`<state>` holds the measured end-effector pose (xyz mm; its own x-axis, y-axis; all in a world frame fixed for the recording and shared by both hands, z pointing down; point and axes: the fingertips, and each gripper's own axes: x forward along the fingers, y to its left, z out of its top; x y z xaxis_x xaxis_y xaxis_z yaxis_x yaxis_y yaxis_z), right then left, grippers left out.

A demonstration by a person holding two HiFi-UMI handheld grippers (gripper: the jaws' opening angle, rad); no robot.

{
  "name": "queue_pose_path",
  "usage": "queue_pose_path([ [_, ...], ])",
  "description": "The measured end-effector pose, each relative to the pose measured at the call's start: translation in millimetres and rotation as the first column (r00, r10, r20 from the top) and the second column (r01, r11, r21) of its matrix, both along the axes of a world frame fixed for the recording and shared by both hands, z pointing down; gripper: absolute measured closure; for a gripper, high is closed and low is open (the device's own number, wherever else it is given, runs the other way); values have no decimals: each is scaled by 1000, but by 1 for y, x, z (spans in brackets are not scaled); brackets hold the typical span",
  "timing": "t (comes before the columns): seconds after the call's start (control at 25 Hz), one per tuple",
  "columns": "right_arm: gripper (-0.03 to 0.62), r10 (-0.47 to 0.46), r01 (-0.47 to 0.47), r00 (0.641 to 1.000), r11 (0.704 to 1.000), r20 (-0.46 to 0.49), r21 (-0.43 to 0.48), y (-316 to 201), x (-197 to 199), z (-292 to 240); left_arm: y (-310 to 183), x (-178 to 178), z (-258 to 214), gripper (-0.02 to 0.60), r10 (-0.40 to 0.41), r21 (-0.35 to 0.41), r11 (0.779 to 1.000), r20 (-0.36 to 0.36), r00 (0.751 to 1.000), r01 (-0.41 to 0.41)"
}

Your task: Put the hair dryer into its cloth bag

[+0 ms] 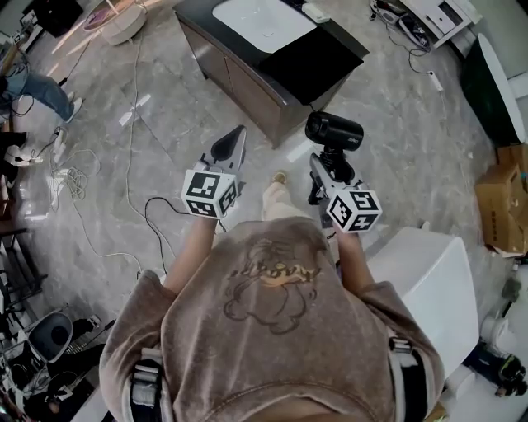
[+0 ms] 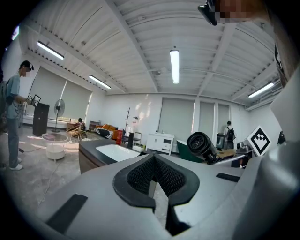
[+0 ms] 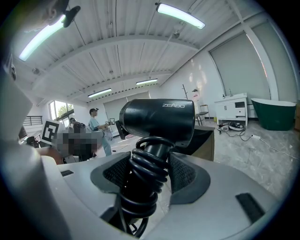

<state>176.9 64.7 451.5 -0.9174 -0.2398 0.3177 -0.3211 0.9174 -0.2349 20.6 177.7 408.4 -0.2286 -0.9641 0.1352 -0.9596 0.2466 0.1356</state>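
Right gripper [image 3: 150,172]: jaws set wide and clamped on the handle of the hair dryer [image 3: 157,119]; the coiled cord [image 3: 145,183] is wound round that handle, so the pads press on cord loops as well as plastic; barrel stands up above the jaws, roughly upright. Left gripper [image 2: 157,177]: jaws closed together, nothing between them.

Head view: both grippers are held out in front of the person's chest, well apart, over bare floor [image 1: 165,165]; the right gripper [image 1: 327,175] carries the hair dryer [image 1: 334,129], the left gripper [image 1: 230,151] is empty. Ahead is a dark counter [image 1: 239,78] with a white basin [image 1: 260,21] and a black sheet [image 1: 318,62] on top; cannot tell if that sheet is the cloth bag; no bag clearly seen in any of the 3 views.

Handling, as a judgement: dryer is stiff plastic, likely top-heavy with the barrel above the grip; cord loops are springy and may let it twist, so keep the hold on the handle close under the barrel; the bag should be soft and limp, best taken by 1 edge of its mouth with the left gripper.
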Motion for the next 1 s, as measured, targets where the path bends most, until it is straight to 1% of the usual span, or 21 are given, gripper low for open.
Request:
queue_pose_path([
  [0.28, 345, -42, 42, 999, 999, -4, -1, -71, -58, -12, -69, -53, -9, 563, -13, -11, 1000, 8, 1000, 13],
  [0.6, 345, -84, 84, 996, 997, -20, -2, -135, -102, -14, -132, -95, -13, 563, -39, -19, 999, -1, 999, 39],
  [0.76, 344, -103, 103, 994, 995, -24, -10, -159, -116, -14, -157, -108, -15, 563, -42, -21, 999, 5, 999, 42],
  [1.0, 344, -111, 111, 994, 994, -19, -18, -177, -143, -14, -178, -134, -17, 563, -19, -36, 999, 26, 999, 20],
])
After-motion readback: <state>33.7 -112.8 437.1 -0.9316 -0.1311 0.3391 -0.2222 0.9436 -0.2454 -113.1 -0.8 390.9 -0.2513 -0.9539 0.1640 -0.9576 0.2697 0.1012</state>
